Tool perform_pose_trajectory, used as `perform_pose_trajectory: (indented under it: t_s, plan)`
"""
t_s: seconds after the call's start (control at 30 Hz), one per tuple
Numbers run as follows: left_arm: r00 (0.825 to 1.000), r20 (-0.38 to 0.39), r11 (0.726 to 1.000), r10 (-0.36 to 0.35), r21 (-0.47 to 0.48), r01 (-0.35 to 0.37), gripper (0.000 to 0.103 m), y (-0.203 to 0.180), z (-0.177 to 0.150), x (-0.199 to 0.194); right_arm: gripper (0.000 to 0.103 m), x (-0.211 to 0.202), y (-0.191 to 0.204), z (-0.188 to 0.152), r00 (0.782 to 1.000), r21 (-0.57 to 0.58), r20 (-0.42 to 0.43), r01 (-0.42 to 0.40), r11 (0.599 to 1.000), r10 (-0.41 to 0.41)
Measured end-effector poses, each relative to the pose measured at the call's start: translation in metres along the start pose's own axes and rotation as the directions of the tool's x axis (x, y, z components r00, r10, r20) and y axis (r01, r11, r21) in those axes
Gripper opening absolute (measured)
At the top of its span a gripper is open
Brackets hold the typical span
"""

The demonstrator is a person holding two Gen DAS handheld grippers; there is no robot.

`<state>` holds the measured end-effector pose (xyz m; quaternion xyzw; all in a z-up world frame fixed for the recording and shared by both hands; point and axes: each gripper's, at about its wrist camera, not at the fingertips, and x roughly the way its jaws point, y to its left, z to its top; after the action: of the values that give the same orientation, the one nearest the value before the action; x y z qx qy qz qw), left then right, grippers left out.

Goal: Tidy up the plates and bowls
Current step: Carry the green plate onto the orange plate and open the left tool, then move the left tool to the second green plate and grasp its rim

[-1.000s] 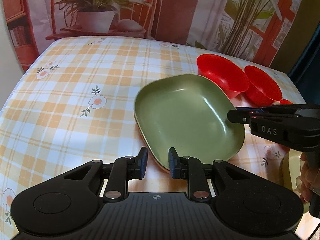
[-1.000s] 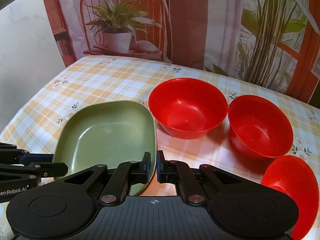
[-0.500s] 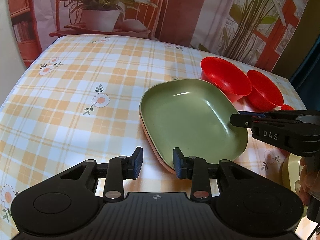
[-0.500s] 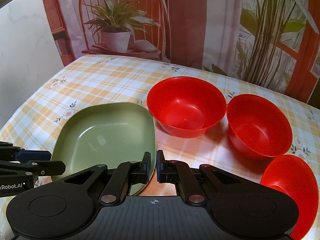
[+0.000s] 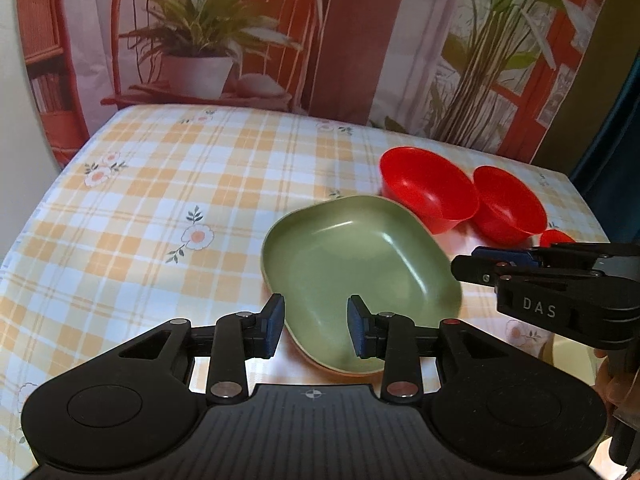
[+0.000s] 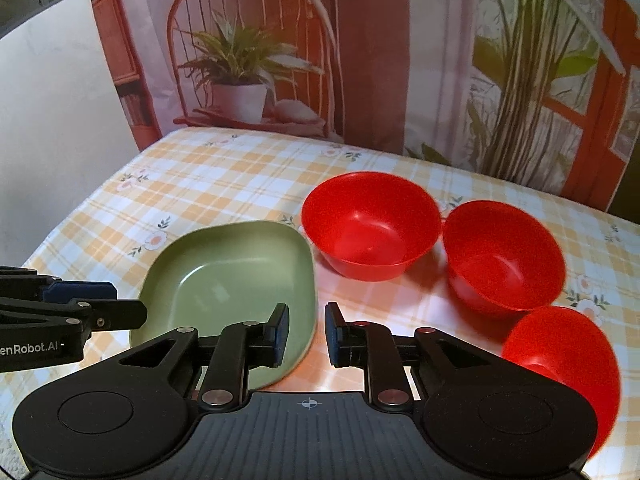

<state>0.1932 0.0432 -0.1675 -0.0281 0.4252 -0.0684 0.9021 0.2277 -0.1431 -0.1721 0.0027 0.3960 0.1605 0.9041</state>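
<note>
Since the earlier frames both tools have spread their jaws: the left tool (image 5: 315, 330), narrow a second ago, now stands wide, and the right tool (image 6: 307, 334), nearly closed before, now shows a moderate gap. Both have also pulled back a little from the dish.

The rounded-square olive-green plastic plate (image 5: 360, 276) lies flat on the surface covered with an orange-and-white checked floral cloth (image 5: 160, 200). In the left wrist view its near rim sits between and just beyond the left tool's blue-padded fingers (image 5: 274, 330), which grip nothing. In the right wrist view the plate (image 6: 236, 280) is left of centre; its right edge passes behind the tool's left finger, and the gap between the fingers opens onto bare cloth.

Three glossy red plastic bowls stand upright to the right of the plate. The far red bowl (image 6: 370, 226) is just beside the plate's far right corner; the middle red bowl (image 6: 504, 256) sits against its right side, rims apparently touching; the near red bowl (image 6: 560, 356) lies closest to the right tool, partly hidden behind its body.

Each tool shows at the edge of the other's view, level with the plate's sides. A printed backdrop of a potted plant on a chair (image 6: 244, 80) hangs behind the surface.
</note>
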Motion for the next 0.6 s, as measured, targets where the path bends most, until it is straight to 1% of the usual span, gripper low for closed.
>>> perform_pose_trajectory:
  t_s: [0.23,0.6]
  plan:
    - [1.000,0.012,1.000,0.015,0.022,-0.016,0.036,-0.018,-0.006,-0.012,0.019,-0.027,-0.015,-0.012,1.000,-0.013,0.016,0.025,1.000,-0.025]
    - [1.000,0.011,0.998,0.005,0.061,-0.005,0.037,-0.045,-0.019,-0.022,0.019,-0.060,-0.040,-0.036,0.998,-0.012,0.023,0.054,0.998,-0.053]
